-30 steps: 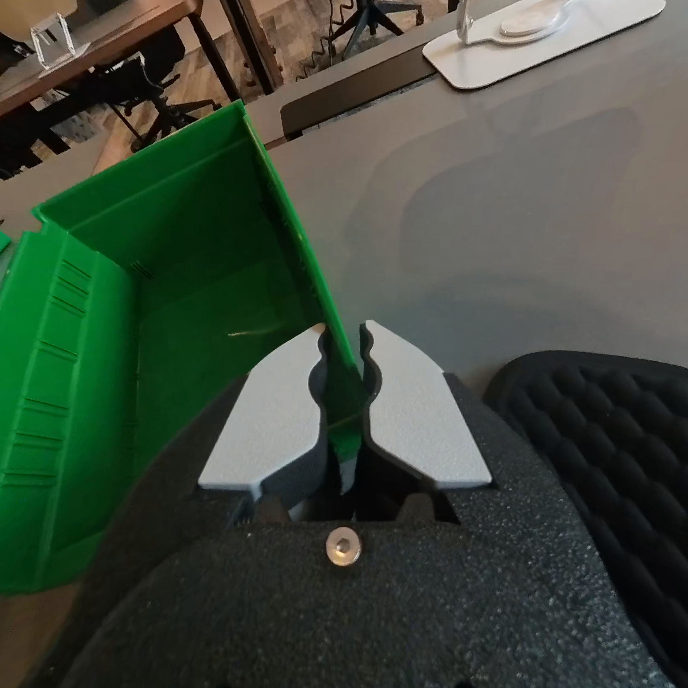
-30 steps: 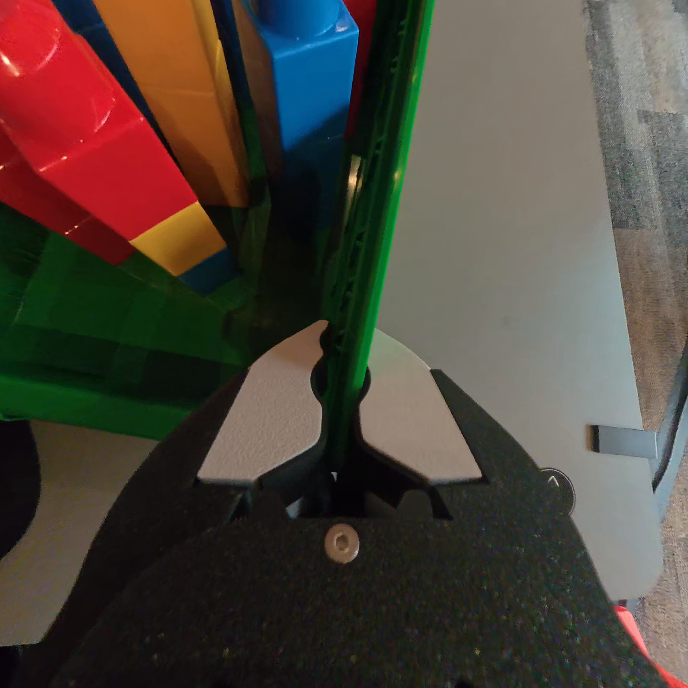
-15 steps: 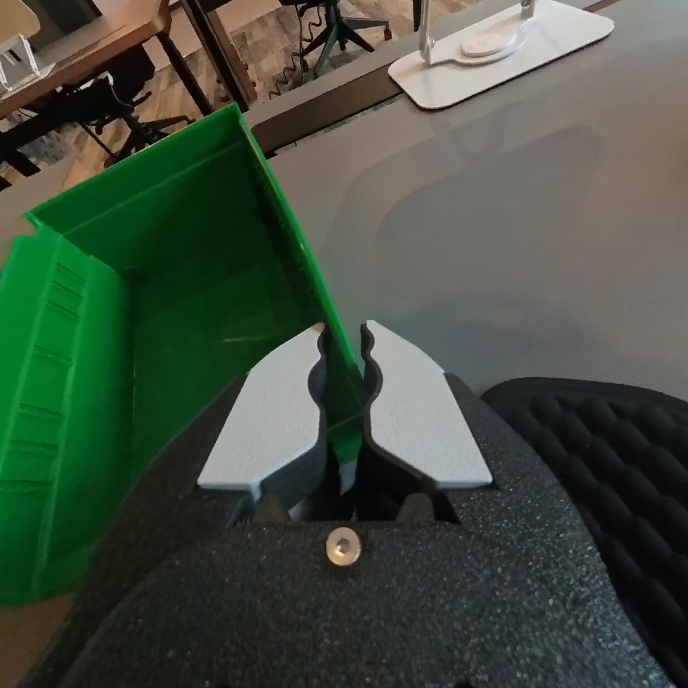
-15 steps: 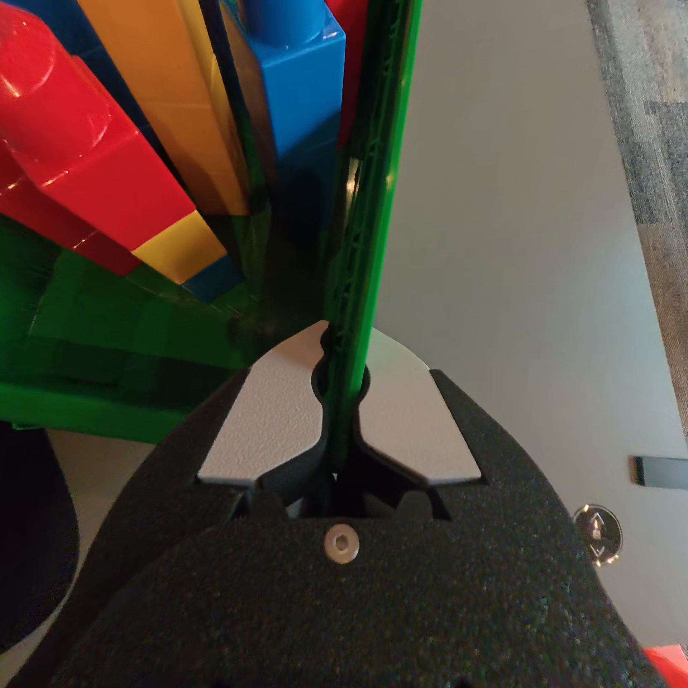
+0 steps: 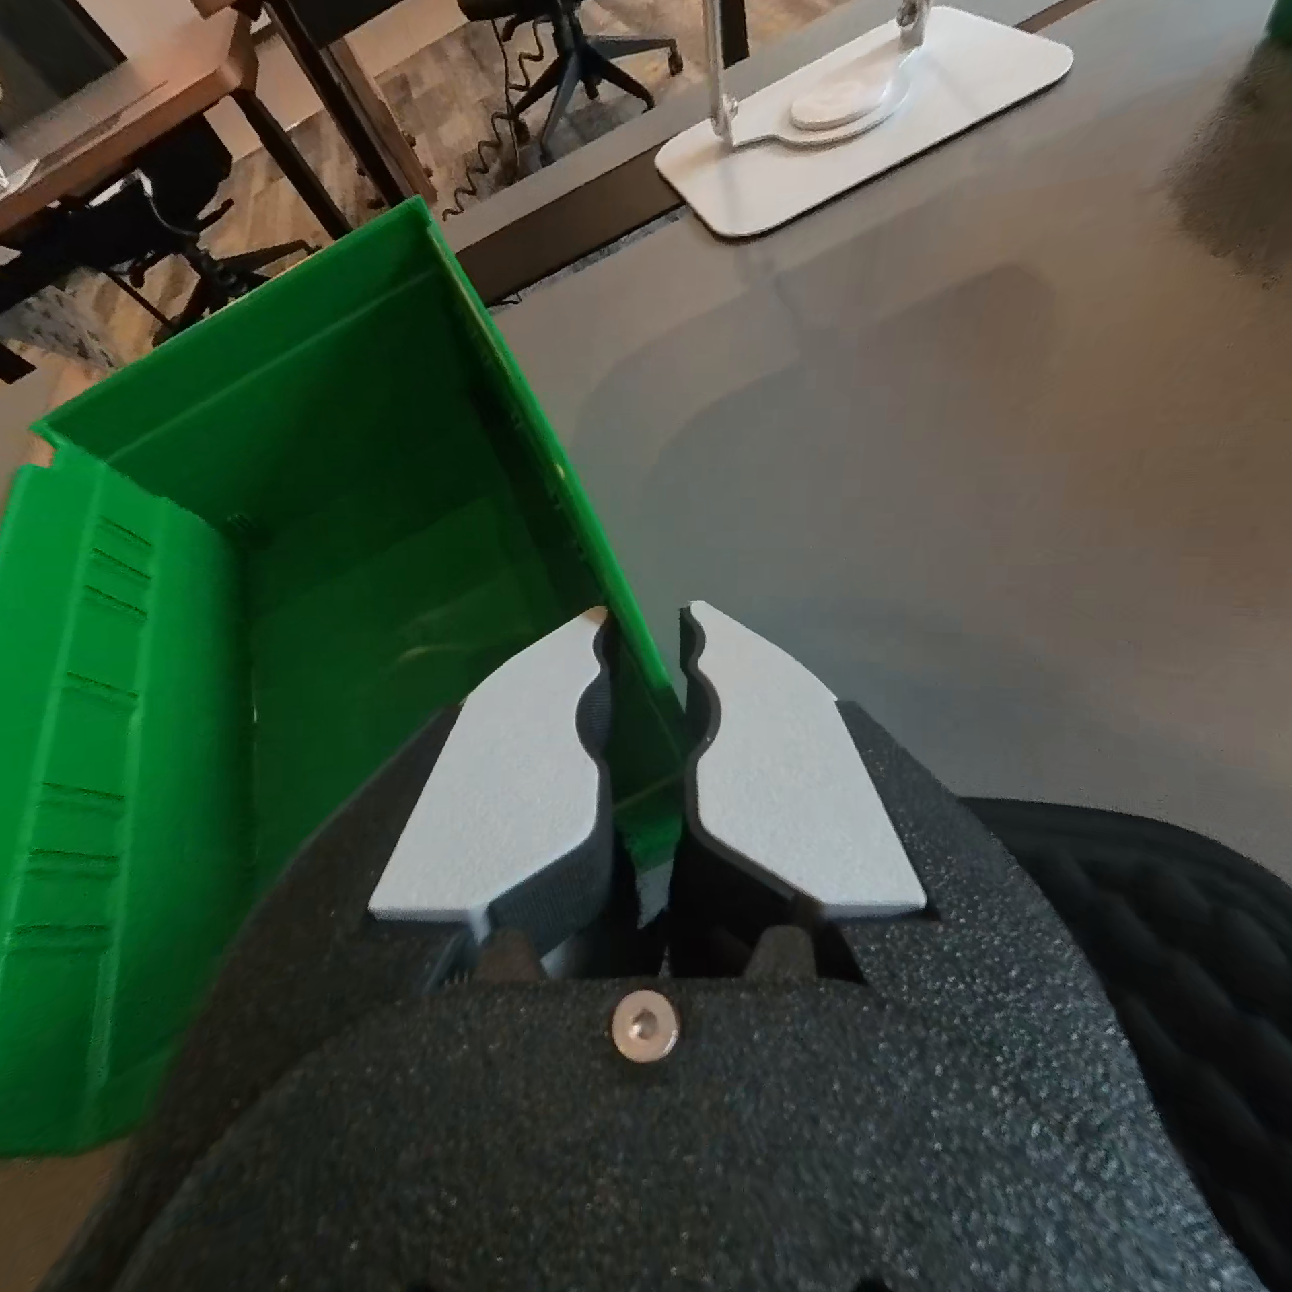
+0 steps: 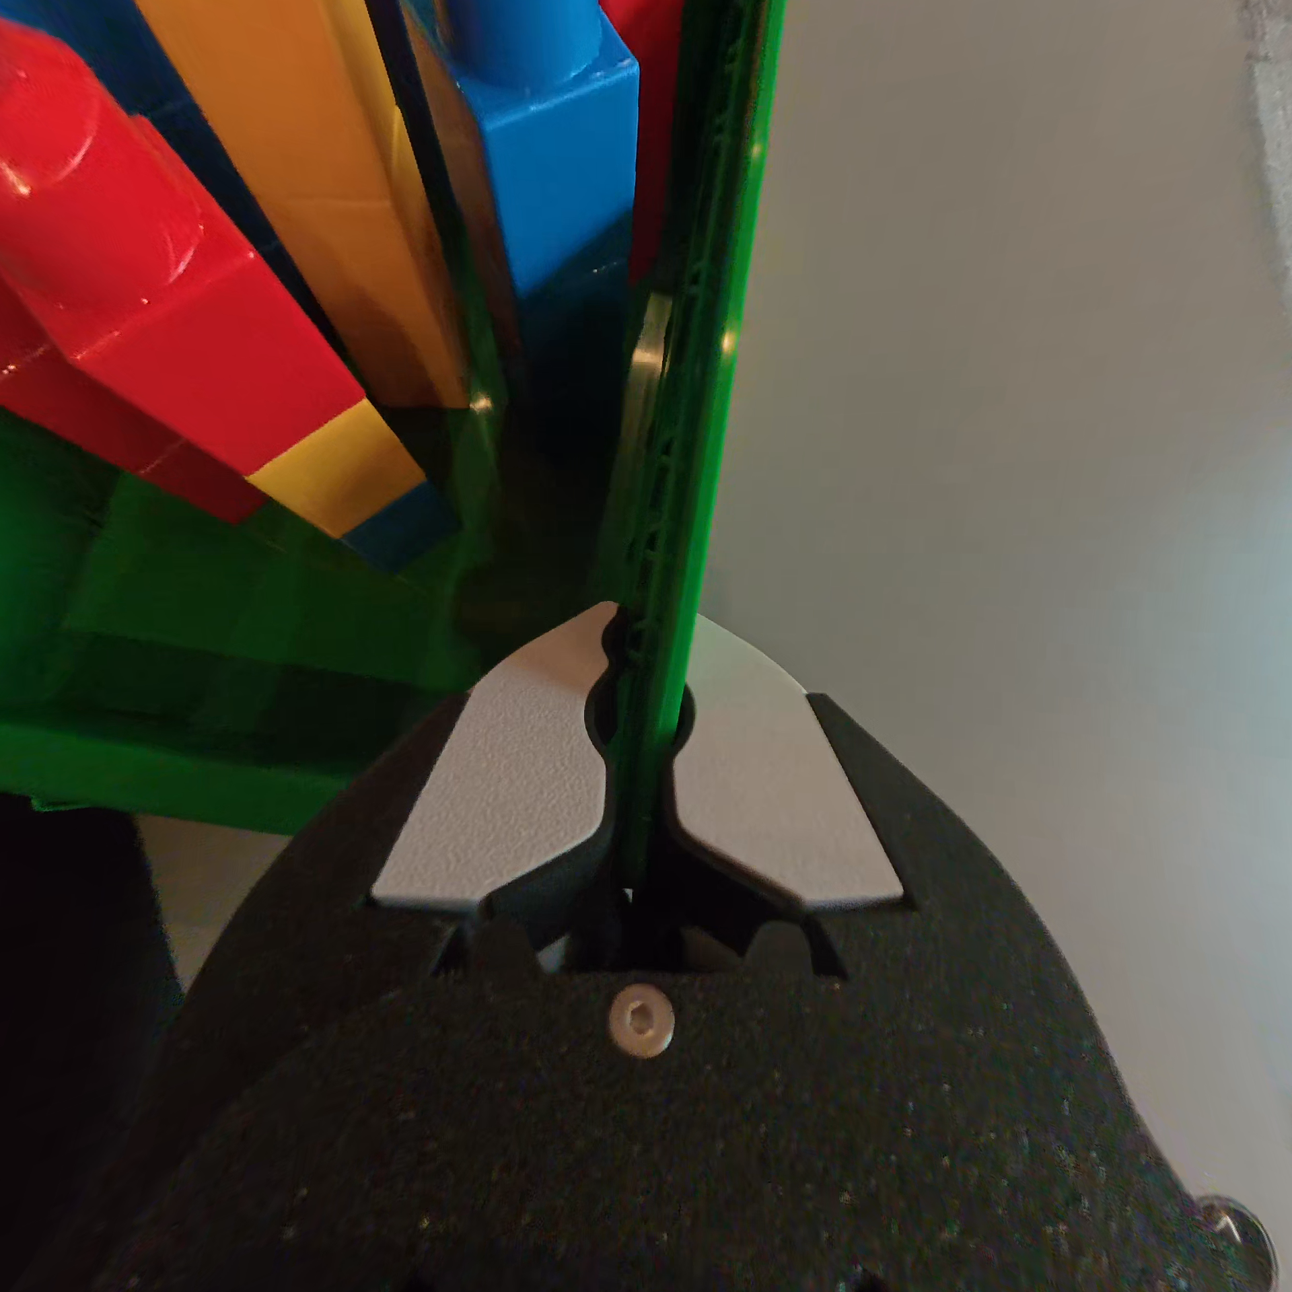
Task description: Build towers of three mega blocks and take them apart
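Note:
My left gripper [image 5: 647,615] is shut on the right side wall of an empty green bin [image 5: 314,524], which tilts to the left over the grey table [image 5: 909,454]. My right gripper [image 6: 654,615] is shut on the side wall of a second green bin [image 6: 727,349]. That bin holds several mega blocks: a red one [image 6: 140,266], an orange one [image 6: 314,175] and a blue one [image 6: 559,161], with a yellow block end [image 6: 335,475] below them. The far ends of the blocks are cut off by the top of the right wrist view.
A white monitor stand base [image 5: 874,119] sits at the table's far edge. A black padded mat [image 5: 1153,1014] lies at the near right. Desks and office chairs [image 5: 580,63] stand beyond the table. A round silver button [image 6: 1230,1230] is set into the table.
Both grippers have kept their hold on the bin walls while moving over the table. The stand base has slid left in the left view, and the table's edge has left the right view.

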Demonstrator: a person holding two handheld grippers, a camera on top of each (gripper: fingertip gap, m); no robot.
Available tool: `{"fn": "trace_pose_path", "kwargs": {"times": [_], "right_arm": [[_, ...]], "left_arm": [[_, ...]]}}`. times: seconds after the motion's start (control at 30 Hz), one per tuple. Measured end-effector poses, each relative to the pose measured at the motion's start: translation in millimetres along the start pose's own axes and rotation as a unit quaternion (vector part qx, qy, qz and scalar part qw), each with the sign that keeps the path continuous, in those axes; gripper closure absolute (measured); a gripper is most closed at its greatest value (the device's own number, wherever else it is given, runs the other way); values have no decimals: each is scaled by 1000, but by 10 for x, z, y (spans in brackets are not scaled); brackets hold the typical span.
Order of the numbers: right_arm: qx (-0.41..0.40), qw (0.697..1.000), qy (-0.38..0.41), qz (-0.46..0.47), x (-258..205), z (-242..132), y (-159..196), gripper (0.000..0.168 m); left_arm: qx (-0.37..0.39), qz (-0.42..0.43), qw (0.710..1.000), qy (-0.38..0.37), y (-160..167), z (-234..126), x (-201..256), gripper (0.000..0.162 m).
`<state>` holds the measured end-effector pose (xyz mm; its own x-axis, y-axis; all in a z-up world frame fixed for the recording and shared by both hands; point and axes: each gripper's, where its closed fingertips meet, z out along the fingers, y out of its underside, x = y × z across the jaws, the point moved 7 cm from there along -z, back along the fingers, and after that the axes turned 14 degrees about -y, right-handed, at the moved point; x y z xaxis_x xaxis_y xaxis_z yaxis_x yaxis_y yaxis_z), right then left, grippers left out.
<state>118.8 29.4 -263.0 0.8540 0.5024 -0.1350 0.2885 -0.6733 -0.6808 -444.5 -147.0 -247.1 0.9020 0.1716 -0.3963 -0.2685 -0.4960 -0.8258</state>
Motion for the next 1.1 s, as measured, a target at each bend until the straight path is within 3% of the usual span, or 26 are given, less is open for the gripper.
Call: {"fn": "trace_pose_path", "kwargs": {"times": [0.03, 1.1], "right_arm": [[0, 1000, -3, -2, -17, 22, -20, 162], [-3, 999, -38, -35, -582, 451, -359, 162]], "left_arm": [[0, -1, 1000, 2, -14, 9, 21, 146], [13, 7, 996, 91, -573, 65, 1119, 141]]}}
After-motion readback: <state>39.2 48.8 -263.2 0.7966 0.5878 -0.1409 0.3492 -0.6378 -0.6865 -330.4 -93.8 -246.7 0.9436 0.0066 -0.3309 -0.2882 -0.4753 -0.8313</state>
